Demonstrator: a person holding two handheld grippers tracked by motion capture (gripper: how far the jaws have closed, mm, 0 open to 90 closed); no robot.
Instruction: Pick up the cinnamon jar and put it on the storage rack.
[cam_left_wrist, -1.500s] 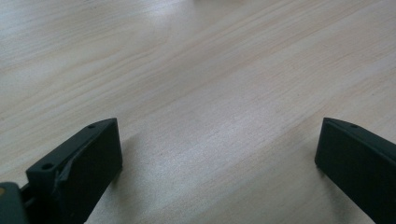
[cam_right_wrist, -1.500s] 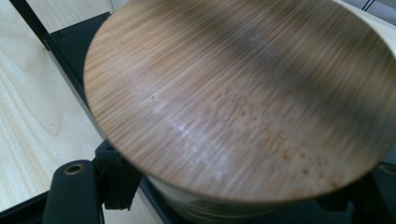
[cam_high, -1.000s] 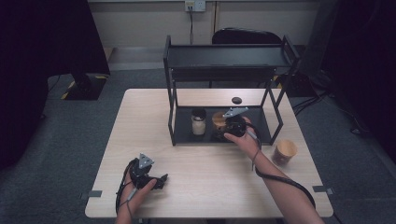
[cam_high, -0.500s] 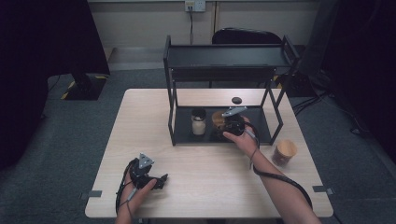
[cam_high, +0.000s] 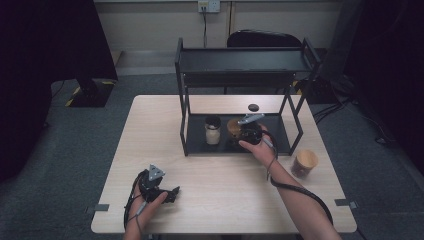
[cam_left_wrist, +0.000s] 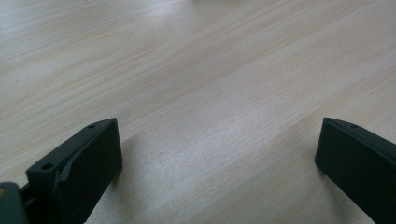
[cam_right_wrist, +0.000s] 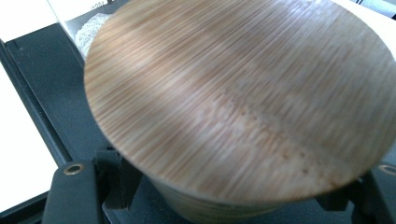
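A jar with a round wooden lid (cam_right_wrist: 243, 98) sits between the jaws of my right gripper (cam_right_wrist: 226, 198), which is shut on its body just under the lid. From above, that jar (cam_high: 233, 127) is on the lower level of the black shelf rack (cam_high: 245, 62), with the right gripper (cam_high: 242, 133) reaching in from the front. A second jar with a dark lid and pale contents (cam_high: 212, 130) stands just left of it. My left gripper (cam_high: 171, 192) rests low on the table near the front left, jaws wide open over bare wood (cam_left_wrist: 219, 154).
Another wooden-lidded jar (cam_high: 304, 163) stands on the table (cam_high: 150, 130) to the right of the rack. A small black disc (cam_high: 253, 107) lies behind the rack's lower level. The rack's posts stand on both sides of the right hand. A cable trails along the right forearm.
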